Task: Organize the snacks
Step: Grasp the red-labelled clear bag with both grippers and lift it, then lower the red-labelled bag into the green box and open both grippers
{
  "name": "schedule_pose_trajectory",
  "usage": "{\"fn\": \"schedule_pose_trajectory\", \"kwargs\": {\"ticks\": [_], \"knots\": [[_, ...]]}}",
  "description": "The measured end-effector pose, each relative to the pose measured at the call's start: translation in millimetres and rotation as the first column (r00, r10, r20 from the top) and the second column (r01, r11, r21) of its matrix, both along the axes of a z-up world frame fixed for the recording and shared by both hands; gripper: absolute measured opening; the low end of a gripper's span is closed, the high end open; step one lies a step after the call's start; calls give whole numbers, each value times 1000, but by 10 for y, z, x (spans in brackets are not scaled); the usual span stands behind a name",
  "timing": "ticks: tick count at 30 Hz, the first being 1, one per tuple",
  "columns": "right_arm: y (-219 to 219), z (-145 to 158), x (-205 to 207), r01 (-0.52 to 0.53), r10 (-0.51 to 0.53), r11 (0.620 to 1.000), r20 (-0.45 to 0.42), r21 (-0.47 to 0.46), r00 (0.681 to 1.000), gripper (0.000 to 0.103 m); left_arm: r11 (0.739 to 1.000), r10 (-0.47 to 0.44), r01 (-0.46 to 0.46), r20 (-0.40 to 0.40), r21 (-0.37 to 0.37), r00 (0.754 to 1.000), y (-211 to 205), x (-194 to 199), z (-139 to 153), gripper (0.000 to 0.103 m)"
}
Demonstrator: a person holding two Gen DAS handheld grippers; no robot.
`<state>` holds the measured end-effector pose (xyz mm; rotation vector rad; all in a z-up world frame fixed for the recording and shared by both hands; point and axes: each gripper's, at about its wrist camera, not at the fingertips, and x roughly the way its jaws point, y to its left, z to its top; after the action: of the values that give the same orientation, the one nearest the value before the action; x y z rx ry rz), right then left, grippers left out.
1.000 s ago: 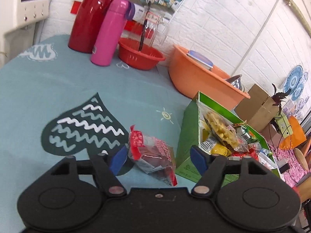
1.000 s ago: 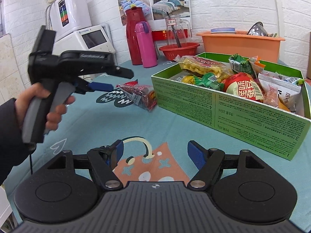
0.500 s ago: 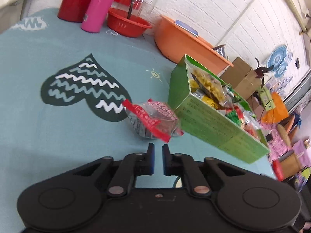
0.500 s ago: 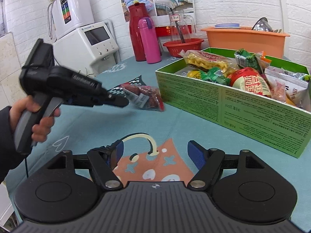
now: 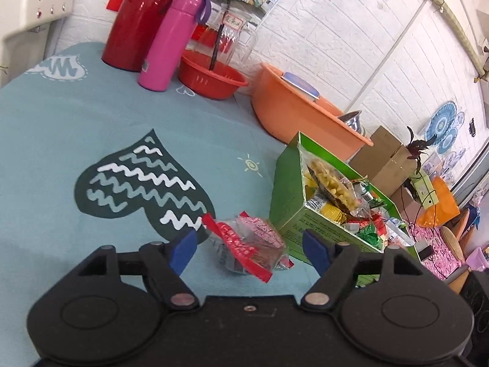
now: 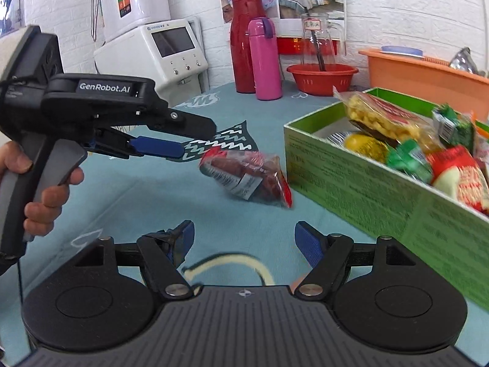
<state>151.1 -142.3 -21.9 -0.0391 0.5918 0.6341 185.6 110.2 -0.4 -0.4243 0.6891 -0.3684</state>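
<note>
A clear snack packet with red ends (image 5: 247, 241) (image 6: 244, 174) lies on the teal tablecloth, just left of the green box (image 5: 290, 195) (image 6: 351, 183), which is full of snack bags. My left gripper (image 5: 249, 249) (image 6: 195, 140) is low over the cloth and its jaws are opening. The packet lies between and just ahead of its blue pads (image 5: 183, 249), and neither pad touches it. My right gripper (image 6: 244, 238) is open and holds nothing. It hovers nearer the front edge, pointing at the packet.
At the back stand a red thermos (image 5: 143, 18), a pink bottle (image 5: 171, 39), a red basin (image 5: 211, 76) with a glass jug and an orange tub (image 5: 293, 113). A white appliance (image 6: 165, 52) stands at the back left. A hand (image 6: 45, 189) holds the left gripper's handle.
The left gripper stood open, shut on nothing short of the packet half a second ago, and stands open again close to it. The right gripper has shifted nearer the packet and box.
</note>
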Motion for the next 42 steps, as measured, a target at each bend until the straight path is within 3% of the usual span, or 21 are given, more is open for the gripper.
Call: {"fn": "schedule_pose_trajectory", "kwargs": {"ticks": [5, 13, 21, 22, 23, 24, 26, 29, 35, 42], "knots": [[139, -57, 256, 7, -7, 998, 12, -66, 1000, 103, 1000, -13, 14, -30, 25, 999, 17, 105, -144, 103], [234, -126, 456, 0, 0, 998, 2, -69, 1000, 103, 999, -7, 5, -62, -36, 998, 235, 166, -228, 103], [359, -118, 529, -33, 33, 998, 7, -62, 999, 103, 997, -26, 21, -73, -73, 997, 135, 289, -209, 103], [361, -114, 528, -23, 24, 998, 10, -59, 1000, 93, 998, -28, 24, -72, -65, 997, 113, 294, -205, 103], [362, -113, 526, -17, 18, 998, 13, -60, 1000, 68, 999, -21, 18, -69, -43, 997, 93, 290, -201, 103], [357, -114, 526, -15, 16, 998, 12, -59, 1000, 58, 999, -24, 22, -71, -30, 997, 81, 285, -202, 103], [337, -109, 525, -1, 1, 999, 9, -55, 1000, 48, 999, -27, 26, -76, -19, 997, 83, 252, -210, 103], [284, -89, 465, -7, 7, 999, -4, -40, 1000, 40, 999, -28, 27, -71, -18, 997, 71, 134, -156, 103], [193, 111, 161, 10, -6, 999, 91, -43, 996, 38, 998, -59, 57, 40, 39, 997, -162, -132, 253, 103], [-245, 420, -50, 105, -115, 992, 160, 68, 980, 39, 986, -155, 147, 126, 72, 980, -681, -170, 592, 103]]}}
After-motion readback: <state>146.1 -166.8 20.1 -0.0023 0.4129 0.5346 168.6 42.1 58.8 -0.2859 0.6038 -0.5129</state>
